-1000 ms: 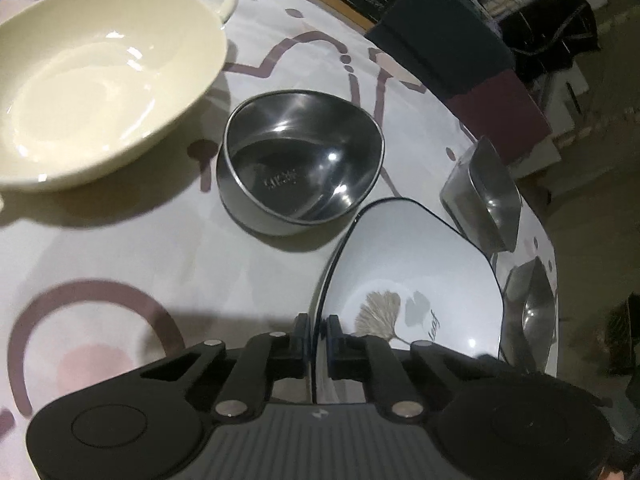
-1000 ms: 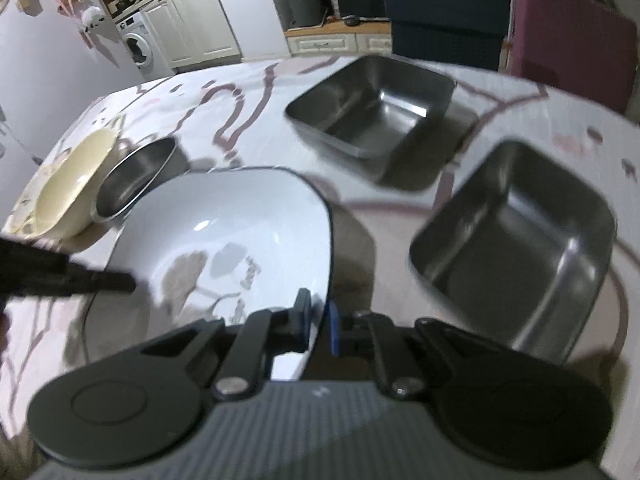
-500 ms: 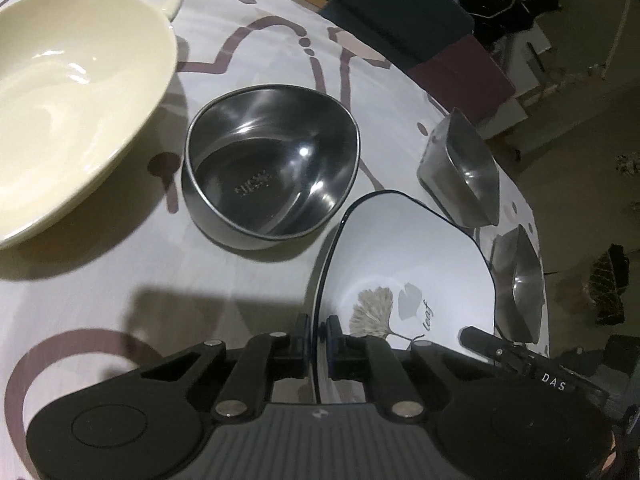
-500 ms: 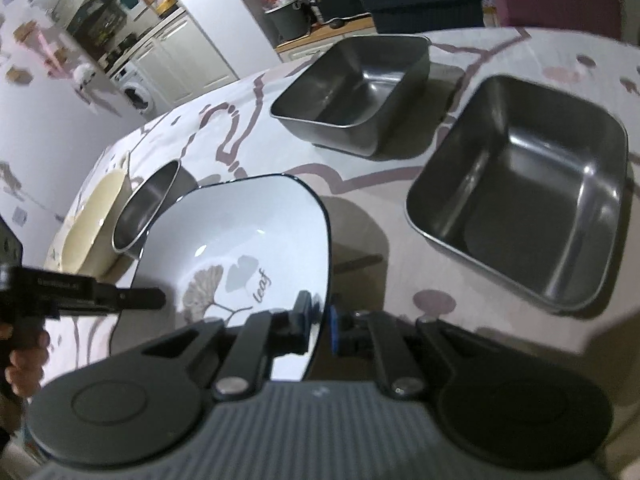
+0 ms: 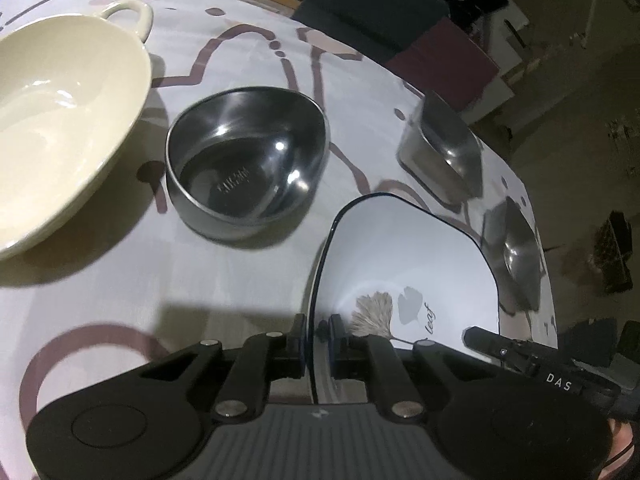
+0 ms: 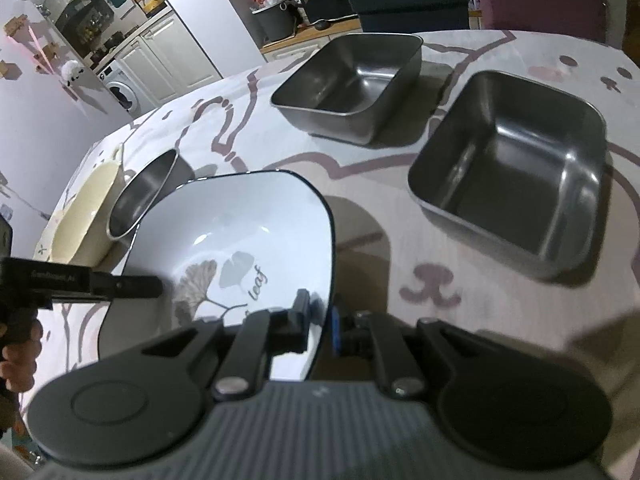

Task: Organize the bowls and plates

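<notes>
A white square plate (image 5: 404, 264) with a dark rim and a leaf print is gripped on two opposite edges. My left gripper (image 5: 317, 334) is shut on its left rim. My right gripper (image 6: 321, 320) is shut on its right rim, and the plate (image 6: 240, 232) tilts above the tablecloth. The other gripper shows at each view's edge: right gripper (image 5: 520, 354), left gripper (image 6: 100, 282). A round steel bowl (image 5: 244, 164) sits just beyond the plate's left side, and a cream handled dish (image 5: 60, 120) lies left of that.
Two square steel trays (image 6: 352, 84) (image 6: 516, 176) stand to the plate's right on the patterned tablecloth (image 5: 120, 264). Chairs (image 5: 400, 20) stand at the table's far edge. A hand (image 6: 16, 360) holds the left gripper. Kitchen cabinets (image 6: 140, 60) are beyond.
Both grippers rolled with the plate still held between them, so the plate's tilt changed. The bowls and trays kept their places on the table.
</notes>
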